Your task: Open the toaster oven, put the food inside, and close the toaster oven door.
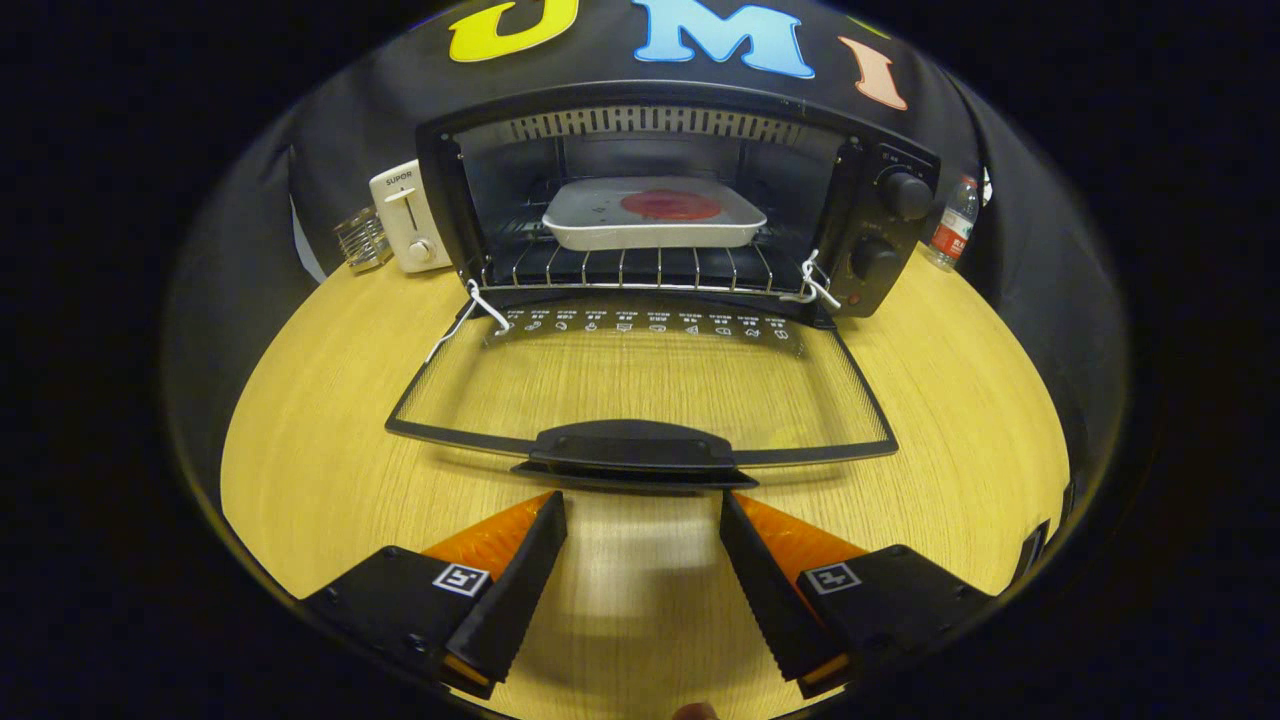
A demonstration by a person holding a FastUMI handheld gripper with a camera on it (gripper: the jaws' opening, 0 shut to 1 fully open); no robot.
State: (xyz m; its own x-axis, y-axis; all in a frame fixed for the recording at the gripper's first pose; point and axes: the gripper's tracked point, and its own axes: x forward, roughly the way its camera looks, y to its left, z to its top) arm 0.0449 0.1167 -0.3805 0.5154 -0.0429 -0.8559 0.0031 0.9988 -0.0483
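Well beyond the left finger, a white pop-up toaster (pixel 408 215) stands on the wooden table (pixel 330 440) with a small ribbed glass (pixel 362 240) just beside it; neither has a part in the job.

Straight ahead of the fingers, the toaster oven (pixel 660 130) stands open. Its glass door (pixel 640 380) lies folded down flat toward the tool, and the door handle (pixel 632 448) sits just ahead of the fingertips. Deeper in, on the wire rack (pixel 625 270), a white dish (pixel 655 215) holds the food (pixel 670 205), a red round. So, judging from this, only the closing remains.

The gripper (pixel 642 510) has its fingers spread wide with nothing between them, low over the table and a little short of the handle.

The risks lie in the lift. If the fingers close too high or too shallow, they may slip off the handle's smooth rounded edge and let the door drop back. A hard upward push could slide the whole oven backward, or slam the door and jolt the dish on its rack. The white hooks at the hinges (pixel 812 285) look loosely hung and might snag.

Beyond the right finger sit the oven's two knobs (pixel 905 195), and past them a water bottle (pixel 955 225) by the wall.
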